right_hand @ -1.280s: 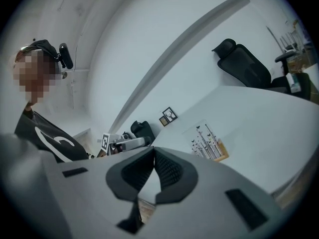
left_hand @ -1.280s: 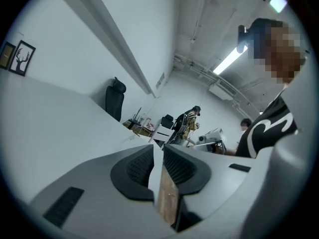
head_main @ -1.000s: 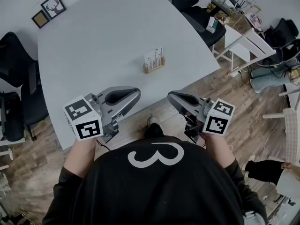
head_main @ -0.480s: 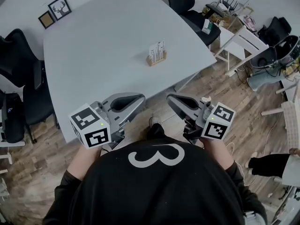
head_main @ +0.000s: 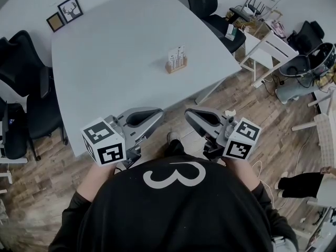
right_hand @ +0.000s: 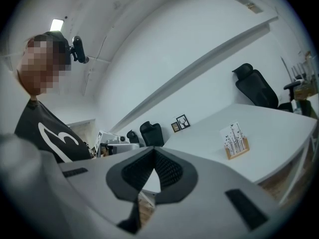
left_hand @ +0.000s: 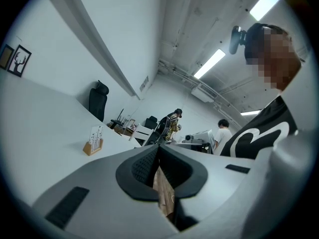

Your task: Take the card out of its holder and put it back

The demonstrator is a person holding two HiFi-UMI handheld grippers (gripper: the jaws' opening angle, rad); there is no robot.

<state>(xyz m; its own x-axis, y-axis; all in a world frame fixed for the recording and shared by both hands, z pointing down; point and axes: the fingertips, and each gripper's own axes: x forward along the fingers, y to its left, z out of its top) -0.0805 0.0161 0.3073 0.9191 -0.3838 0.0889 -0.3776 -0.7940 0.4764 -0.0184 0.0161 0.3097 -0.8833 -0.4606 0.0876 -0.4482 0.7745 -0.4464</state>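
Head view: big pale grey table (head_main: 105, 46) on wood-plank floor (head_main: 252, 114), black office chairs (head_main: 21, 56) round it. White printed card (head_main: 176, 54) stands upright in its small wooden holder (head_main: 177, 66), well ahead of both jaw pairs. Left gripper (head_main: 156, 114) & right gripper (head_main: 190, 114) sit by the table's near edge, tips near each other.

Left gripper view: jaws shut tip to tip, nothing btwn; card + holder far off, left of jaws.

Right gripper view: jaws closed, empty; card + holder well ahead, right of jaws.
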